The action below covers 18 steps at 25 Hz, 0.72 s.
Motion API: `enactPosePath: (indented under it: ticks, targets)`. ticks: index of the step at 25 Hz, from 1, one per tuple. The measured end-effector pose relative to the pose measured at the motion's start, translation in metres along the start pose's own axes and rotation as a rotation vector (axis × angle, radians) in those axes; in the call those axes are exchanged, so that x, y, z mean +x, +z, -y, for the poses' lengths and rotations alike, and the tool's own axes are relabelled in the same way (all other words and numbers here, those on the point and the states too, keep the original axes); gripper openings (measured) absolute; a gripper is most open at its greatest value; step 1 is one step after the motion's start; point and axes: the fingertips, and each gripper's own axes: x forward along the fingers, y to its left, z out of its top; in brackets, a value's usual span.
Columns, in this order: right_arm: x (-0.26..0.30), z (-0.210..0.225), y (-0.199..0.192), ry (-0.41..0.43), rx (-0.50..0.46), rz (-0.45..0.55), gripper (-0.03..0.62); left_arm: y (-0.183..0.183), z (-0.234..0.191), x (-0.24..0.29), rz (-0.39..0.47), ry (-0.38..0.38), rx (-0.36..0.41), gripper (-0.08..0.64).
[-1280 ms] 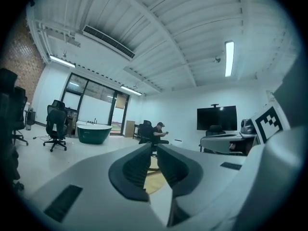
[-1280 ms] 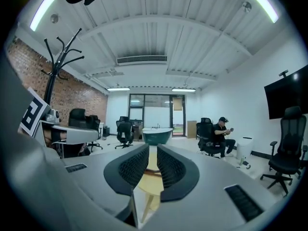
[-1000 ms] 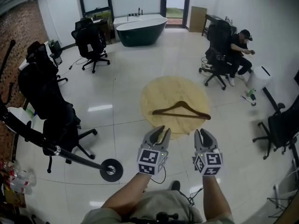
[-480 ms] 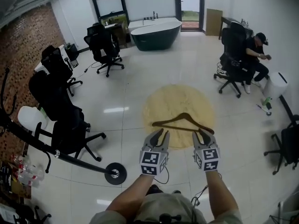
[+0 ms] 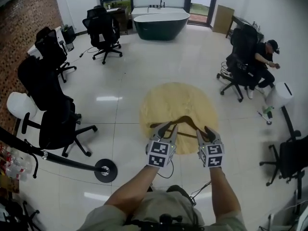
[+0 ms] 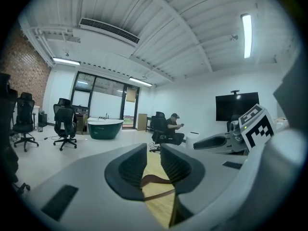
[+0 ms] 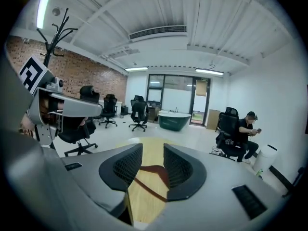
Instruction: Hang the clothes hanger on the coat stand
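A dark wooden clothes hanger (image 5: pixel 185 121) lies flat on a round pale wooden table top (image 5: pixel 178 97). My left gripper (image 5: pixel 168 128) hovers over the hanger's left arm, jaws apart. My right gripper (image 5: pixel 203 130) is over its right arm, and its jaws are opening. In the left gripper view the hanger (image 6: pixel 152 179) shows through the gap of that gripper (image 6: pixel 153 150), beyond the tips and untouched. The right gripper view shows the same: the hanger (image 7: pixel 153 170) lies past the open gripper (image 7: pixel 152 150). The black coat stand (image 5: pixel 105 170) rises at the lower left; its hooks (image 7: pixel 53 30) show top left.
Black office chairs (image 5: pixel 55 121) stand to the left of the table and more at the back (image 5: pixel 102 29). A dark green bathtub (image 5: pixel 161 24) is at the far wall. A seated person (image 5: pixel 262 64) is at the right, with another chair (image 5: pixel 292 153) near the right edge.
Both grippers have come forward from short of the table to over the hanger. The right jaws stand wider apart than before. The hanger has not moved.
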Motion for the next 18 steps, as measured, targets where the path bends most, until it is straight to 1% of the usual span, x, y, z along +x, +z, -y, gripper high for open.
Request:
enactPosePath:
  ticks: [2,5,6,8,9,11,12,14,15,18]
  targets:
    - [0.030,0.016,-0.003,0.026,-0.023,-0.029,0.140,0.001,-0.010,0.029,-0.010,0.010,-0.011,0.084]
    - [0.072,0.060,-0.020,0.079,-0.049,-0.070,0.144,-0.002,-0.005,0.089,-0.020,0.041,-0.007,0.084]
    - [0.086,0.076,-0.028,0.103,-0.059,-0.088,0.163,-0.002,-0.003,0.109,-0.025,0.058,-0.008,0.084]
    - [0.118,0.107,-0.046,0.162,-0.088,-0.133,0.175,-0.003,0.000,0.153,-0.037,0.093,-0.022,0.084]
    - [0.134,0.124,-0.052,0.193,-0.106,-0.154,0.194,-0.004,0.003,0.177,-0.045,0.107,-0.029,0.084]
    - [0.170,0.160,-0.067,0.249,-0.138,-0.192,0.196,-0.007,0.011,0.229,-0.064,0.134,-0.034,0.084]
    - [0.190,0.178,-0.077,0.278,-0.148,-0.212,0.215,-0.012,0.015,0.255,-0.073,0.147,-0.037,0.084]
    - [0.232,0.209,-0.103,0.334,-0.166,-0.258,0.219,-0.028,0.019,0.307,-0.099,0.171,-0.044,0.084]
    - [0.254,0.220,-0.117,0.359,-0.176,-0.285,0.234,-0.038,0.017,0.331,-0.116,0.181,-0.046,0.084]
    - [0.320,0.240,-0.155,0.418,-0.213,-0.375,0.238,-0.070,-0.002,0.387,-0.175,0.206,-0.062,0.084]
